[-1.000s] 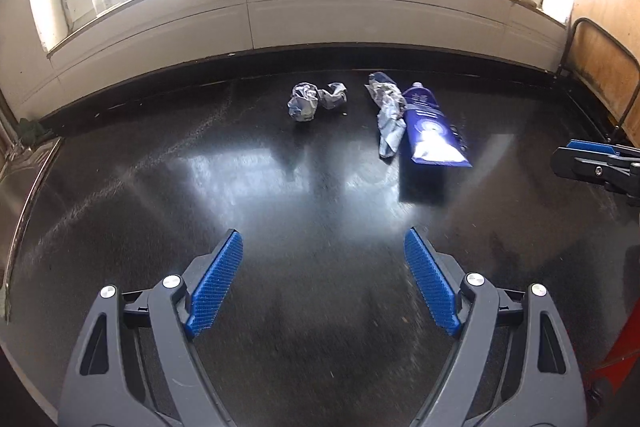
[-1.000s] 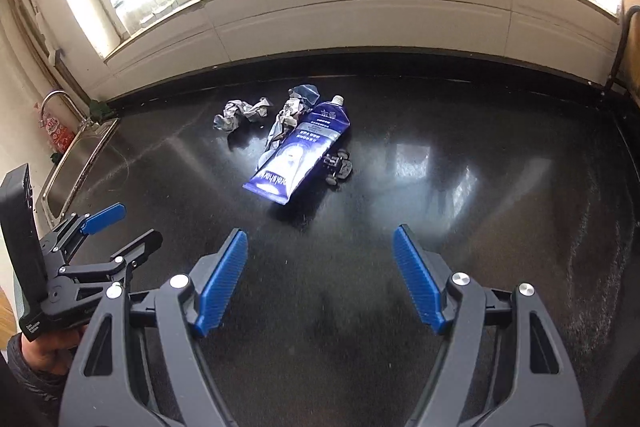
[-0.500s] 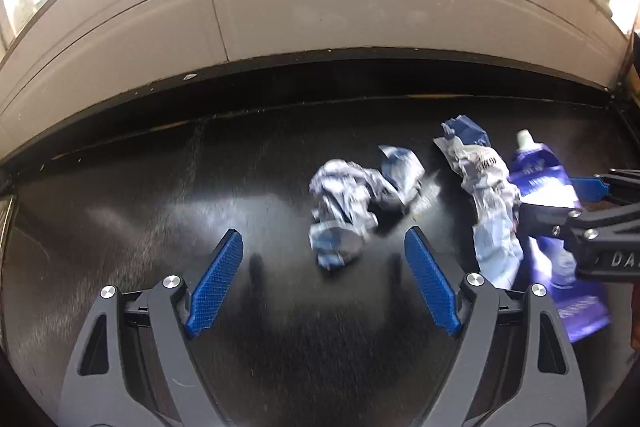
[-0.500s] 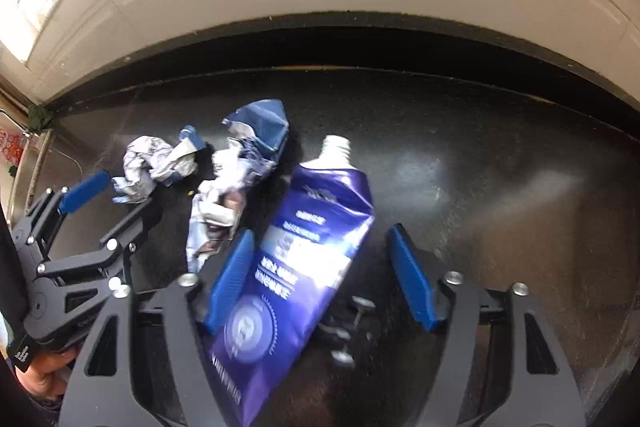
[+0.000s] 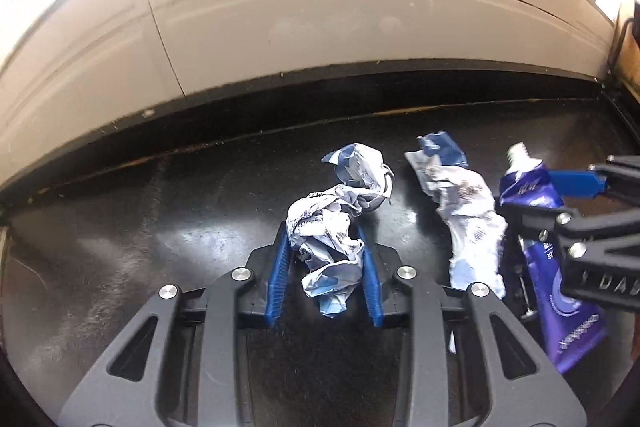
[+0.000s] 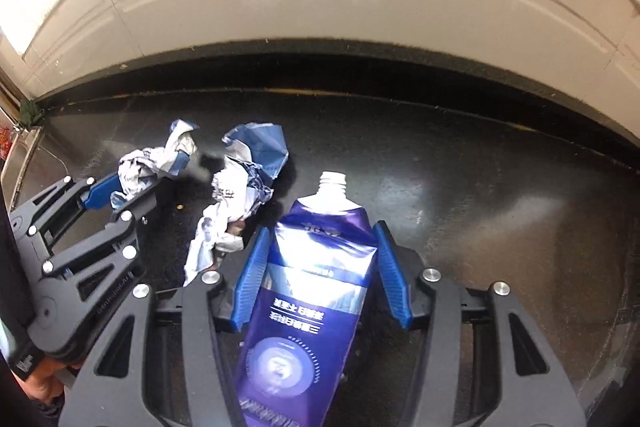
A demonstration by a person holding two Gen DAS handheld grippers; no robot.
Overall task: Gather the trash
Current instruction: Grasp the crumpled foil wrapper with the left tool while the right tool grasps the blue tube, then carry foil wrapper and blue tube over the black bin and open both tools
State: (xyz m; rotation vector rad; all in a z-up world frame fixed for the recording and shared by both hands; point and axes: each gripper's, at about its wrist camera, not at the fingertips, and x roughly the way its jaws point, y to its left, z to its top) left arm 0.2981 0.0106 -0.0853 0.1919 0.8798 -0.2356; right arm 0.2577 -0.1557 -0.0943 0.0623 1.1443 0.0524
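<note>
Trash is already bracketed on both sides, so your coming move turns on alignment, not reach. In the left wrist view the crumpled wrapper (image 5: 328,247) sits at centre frame between the blue pads of your left gripper (image 5: 326,267); the jaws are closing and the pads look to be touching its sides, though a firm pinch cannot be confirmed. That wad is lumpy, its length running from lower centre toward the upper right.

In the right wrist view the purple tube (image 6: 308,291) lies on the black counter (image 6: 480,207), its long axis running up the frame along the fingers, the uncapped white nozzle pointing toward the wall at the top. Your right gripper (image 6: 320,267) straddles the tube's shoulder, jaws closing, pads at its edges; the flat width lies across the jaws.

A second twisted wrapper (image 6: 236,203) lies between the two, left of the tube, nearer your right gripper.
</note>
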